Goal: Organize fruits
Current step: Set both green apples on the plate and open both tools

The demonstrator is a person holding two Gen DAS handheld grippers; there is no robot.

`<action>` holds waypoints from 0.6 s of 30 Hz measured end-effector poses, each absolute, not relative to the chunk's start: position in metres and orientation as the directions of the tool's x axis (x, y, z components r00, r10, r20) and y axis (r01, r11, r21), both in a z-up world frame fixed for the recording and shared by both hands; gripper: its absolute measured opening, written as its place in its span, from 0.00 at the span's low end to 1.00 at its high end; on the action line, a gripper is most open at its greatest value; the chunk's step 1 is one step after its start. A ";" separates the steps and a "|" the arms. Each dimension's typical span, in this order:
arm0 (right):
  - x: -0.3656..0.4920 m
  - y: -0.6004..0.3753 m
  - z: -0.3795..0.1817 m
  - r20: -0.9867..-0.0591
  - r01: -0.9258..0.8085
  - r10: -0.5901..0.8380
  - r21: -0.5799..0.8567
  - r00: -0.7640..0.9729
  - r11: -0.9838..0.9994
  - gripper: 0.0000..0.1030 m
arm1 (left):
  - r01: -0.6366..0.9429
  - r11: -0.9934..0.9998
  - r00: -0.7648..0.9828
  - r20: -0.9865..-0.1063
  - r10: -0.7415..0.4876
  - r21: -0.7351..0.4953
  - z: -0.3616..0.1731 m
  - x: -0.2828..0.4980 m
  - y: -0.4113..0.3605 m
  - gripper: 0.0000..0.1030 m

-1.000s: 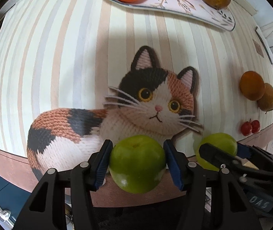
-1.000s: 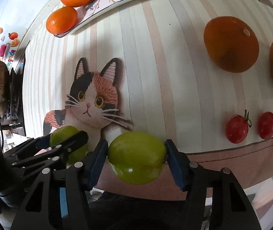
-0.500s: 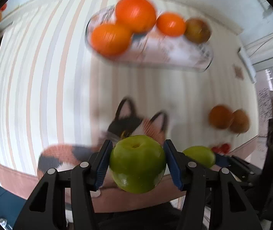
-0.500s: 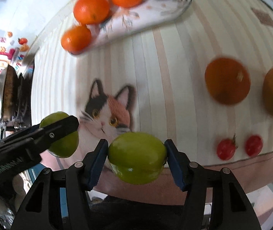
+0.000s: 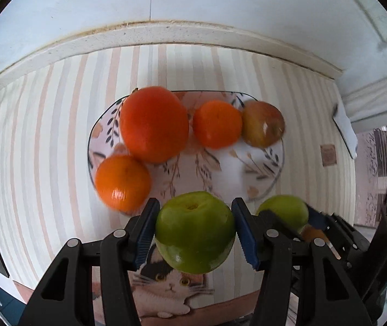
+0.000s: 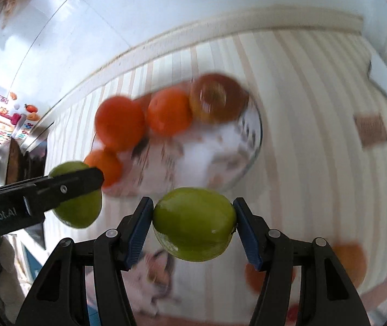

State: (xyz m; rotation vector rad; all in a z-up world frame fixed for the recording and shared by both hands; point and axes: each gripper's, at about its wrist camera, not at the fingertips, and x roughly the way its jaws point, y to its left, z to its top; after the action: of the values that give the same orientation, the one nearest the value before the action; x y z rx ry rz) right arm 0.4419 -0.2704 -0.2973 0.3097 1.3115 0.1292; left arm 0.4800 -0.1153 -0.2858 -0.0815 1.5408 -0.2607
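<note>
Fingers (image 5: 144,233) clamp green apple (image 5: 194,231); oranges (image 5: 154,123) crowd plate (image 5: 264,174)

A desk (image 5: 44,141) covered by a striped cloth with a cat motif (image 5: 166,285) is carrying a floral plate (image 5: 261,168), which is lying directly on the cloth near the wall. Blurred orange fruit (image 6: 349,260) is resting on the cloth nearer the front edge.

My left gripper (image 5: 194,231) clamps a green apple (image 5: 194,231) above the plate (image 5: 264,174), which holds three oranges (image 5: 154,123) and a reddish apple (image 5: 263,127); my right gripper (image 5: 288,214) grips another green fruit (image 5: 284,209) alongside.
</note>
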 end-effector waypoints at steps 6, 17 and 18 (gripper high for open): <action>0.472 -0.266 -0.313 -0.942 0.004 0.202 0.211 0.267 0.978 0.61 | 0.098 0.979 -0.052 -0.984 -0.173 -0.177 -0.308 0.505 -0.117 0.51; 0.481 -0.248 -0.340 -0.958 -0.042 0.161 0.156 0.236 0.987 0.61 | 0.127 0.987 -0.064 -0.994 -0.094 -0.101 -0.324 0.512 -0.134 0.52; 0.482 -0.248 -0.342 -0.960 -0.033 0.164 0.160 0.228 0.986 0.62 | 0.128 0.986 -0.056 -0.993 -0.100 -0.106 -0.323 0.512 -0.135 0.52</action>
State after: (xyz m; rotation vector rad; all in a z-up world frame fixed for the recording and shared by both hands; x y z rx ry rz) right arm 0.4819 -0.2483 -0.3425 0.1140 1.3343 0.1360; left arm 0.5119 -0.1347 -0.3226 0.0219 1.6166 -0.1853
